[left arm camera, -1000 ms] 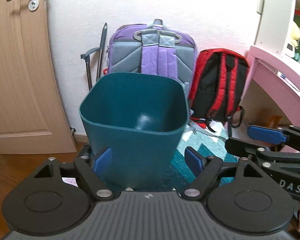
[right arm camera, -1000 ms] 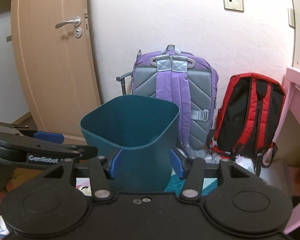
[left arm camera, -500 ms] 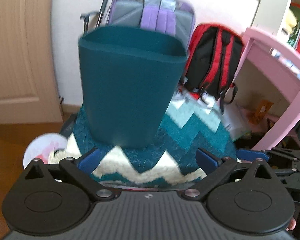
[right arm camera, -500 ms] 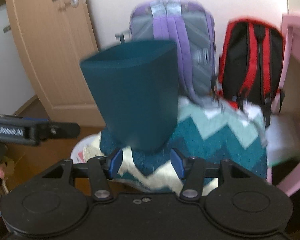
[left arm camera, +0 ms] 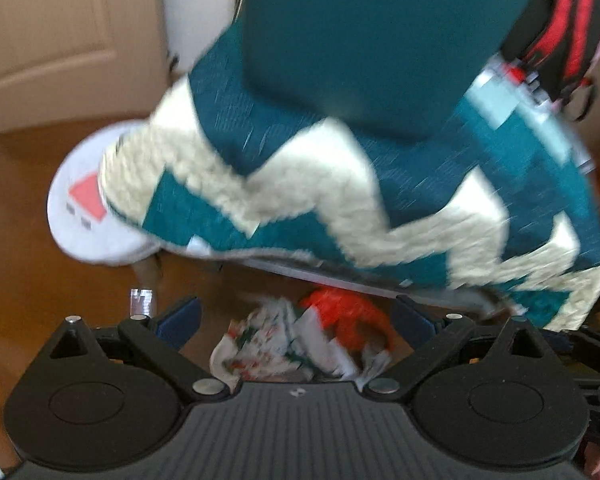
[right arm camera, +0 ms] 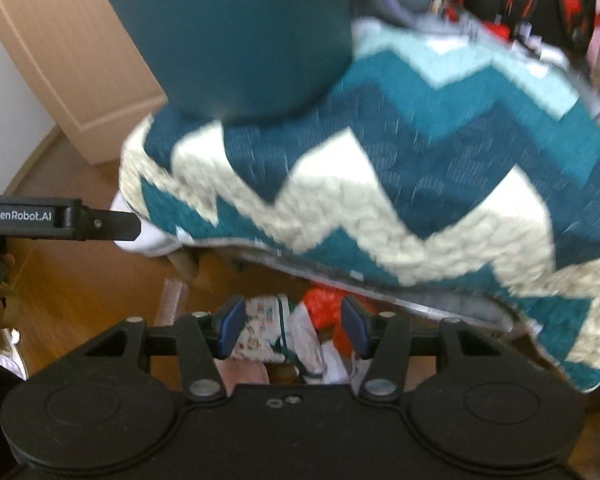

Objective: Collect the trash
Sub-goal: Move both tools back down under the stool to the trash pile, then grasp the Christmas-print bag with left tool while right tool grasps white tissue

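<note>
A dark teal bin (left arm camera: 380, 36) stands on a seat with a teal and cream zigzag cushion (left arm camera: 360, 200); it also shows in the right wrist view (right arm camera: 236, 32). Crumpled trash lies on the wooden floor below the seat: printed white wrappers (left arm camera: 276, 344) and a red-orange wrapper (left arm camera: 348, 316). My left gripper (left arm camera: 296, 320) is open above this pile and holds nothing. My right gripper (right arm camera: 292, 324) is open over the same wrappers (right arm camera: 264, 328) and the red piece (right arm camera: 320, 304), with nothing between its pads. The frames are blurred.
A white round cushion (left arm camera: 84, 208) with a pink shape lies on the floor at the left. A wooden door (left arm camera: 60, 32) stands behind. A red and black backpack (left arm camera: 552, 40) leans at the right. The left gripper's arm (right arm camera: 60, 222) shows at the right view's left edge.
Both grippers have dropped and tilted down from the bin's rim level to the floor. The bin has slid to the top of both views and the trash pile has come into view.
</note>
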A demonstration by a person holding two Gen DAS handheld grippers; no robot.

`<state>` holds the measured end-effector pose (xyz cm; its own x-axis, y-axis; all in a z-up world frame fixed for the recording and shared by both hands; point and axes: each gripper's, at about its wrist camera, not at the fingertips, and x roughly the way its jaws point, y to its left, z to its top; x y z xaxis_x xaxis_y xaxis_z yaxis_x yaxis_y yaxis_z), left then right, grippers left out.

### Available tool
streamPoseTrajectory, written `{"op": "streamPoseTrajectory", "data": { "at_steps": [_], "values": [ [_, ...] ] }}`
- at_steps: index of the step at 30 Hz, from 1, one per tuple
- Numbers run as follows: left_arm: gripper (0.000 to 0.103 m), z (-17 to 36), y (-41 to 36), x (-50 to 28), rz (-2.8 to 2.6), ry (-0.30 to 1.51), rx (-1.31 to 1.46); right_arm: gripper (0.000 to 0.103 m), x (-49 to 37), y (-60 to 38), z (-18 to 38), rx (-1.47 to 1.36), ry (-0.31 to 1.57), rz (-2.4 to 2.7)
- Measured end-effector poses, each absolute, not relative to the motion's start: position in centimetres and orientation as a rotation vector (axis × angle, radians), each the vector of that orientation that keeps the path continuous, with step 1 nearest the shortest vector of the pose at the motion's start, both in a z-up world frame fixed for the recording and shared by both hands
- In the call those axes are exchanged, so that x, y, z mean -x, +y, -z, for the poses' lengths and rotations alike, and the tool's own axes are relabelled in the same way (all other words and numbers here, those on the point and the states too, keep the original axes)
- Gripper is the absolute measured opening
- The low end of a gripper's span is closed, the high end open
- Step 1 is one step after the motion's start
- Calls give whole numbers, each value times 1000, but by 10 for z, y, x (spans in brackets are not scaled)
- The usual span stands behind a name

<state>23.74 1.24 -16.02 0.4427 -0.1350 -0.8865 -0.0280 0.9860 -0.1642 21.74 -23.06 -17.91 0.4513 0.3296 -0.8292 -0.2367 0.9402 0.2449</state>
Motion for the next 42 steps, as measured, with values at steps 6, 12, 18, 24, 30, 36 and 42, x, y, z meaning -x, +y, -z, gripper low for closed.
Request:
{"op": "streamPoseTrajectory", "data": {
  "at_steps": [6,12,18,24,30,36,42],
  "values": [
    [102,233,18,-270,63,1257,91,53,-241,-220,249,-106,1154,-352],
    [102,304,18,-304,113,1398,21,53,-266,-200,316,-81,1258,-364],
    [101,364,17,-314,146,1472,-46,53,-285,-185,381,-64,1350,-367],
    [101,414,20,-315,158,1540,-73,51,-296,-168,433,-31,1413,-374],
    [91,450,25,-317,170,1597,-74,50,-306,-154,466,-15,1440,-372],
    [66,468,30,-319,182,1639,-48,49,-316,-148,483,-25,1448,-373],
    [40,472,30,-317,200,1655,-47,13,-319,-145,492,-16,1469,-348]
  ]
}}
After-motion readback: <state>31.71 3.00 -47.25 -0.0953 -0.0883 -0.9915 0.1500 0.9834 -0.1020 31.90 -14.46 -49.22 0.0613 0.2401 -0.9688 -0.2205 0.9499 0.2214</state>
